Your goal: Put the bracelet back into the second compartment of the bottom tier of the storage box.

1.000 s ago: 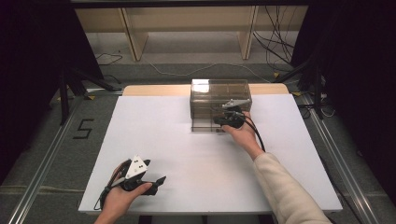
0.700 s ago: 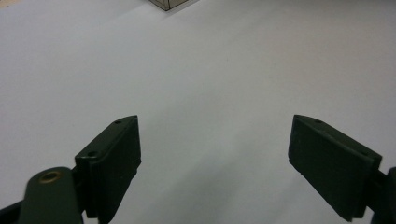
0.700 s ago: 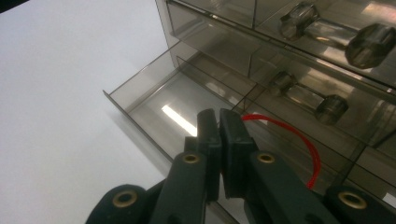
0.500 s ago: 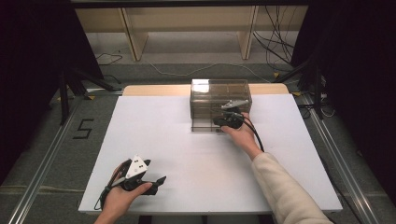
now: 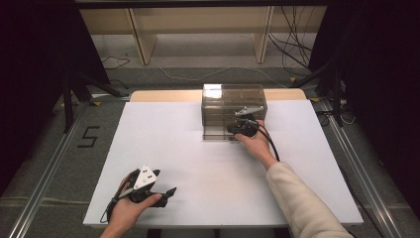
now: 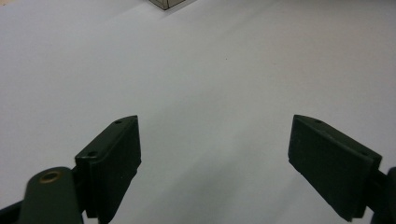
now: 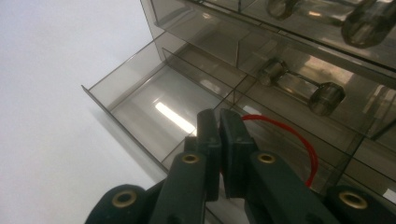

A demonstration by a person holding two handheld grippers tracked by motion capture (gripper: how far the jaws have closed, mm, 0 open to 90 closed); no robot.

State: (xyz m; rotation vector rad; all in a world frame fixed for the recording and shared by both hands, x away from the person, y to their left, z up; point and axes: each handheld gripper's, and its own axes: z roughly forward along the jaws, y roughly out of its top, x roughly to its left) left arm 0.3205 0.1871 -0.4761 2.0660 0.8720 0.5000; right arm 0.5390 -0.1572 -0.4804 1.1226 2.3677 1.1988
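A smoky clear drawer box [image 5: 233, 101] stands at the back middle of the white table [image 5: 198, 148]. My right gripper [image 5: 236, 130] is at the box's lower front, its jaws shut [image 7: 218, 114] above a pulled-out bottom drawer [image 7: 140, 93]. A red band [image 7: 299, 140] lies in that drawer just past the jaw tips, partly hidden behind them. I cannot tell whether the tips touch it. My left gripper [image 5: 168, 193] rests near the table's front left. Its jaws stand wide open [image 6: 215, 154] over bare table with nothing between them.
The upper drawers are pushed in and have round clear handles [image 7: 299, 88]. A corner of the box [image 6: 166, 3] shows far ahead in the left gripper view. Wooden shelving [image 5: 198, 29] and cables [image 5: 297, 59] lie beyond the table. Metal rails [image 5: 49, 173] flank both sides.
My right gripper has barely shifted at the front of the box. The left gripper has stayed in place.
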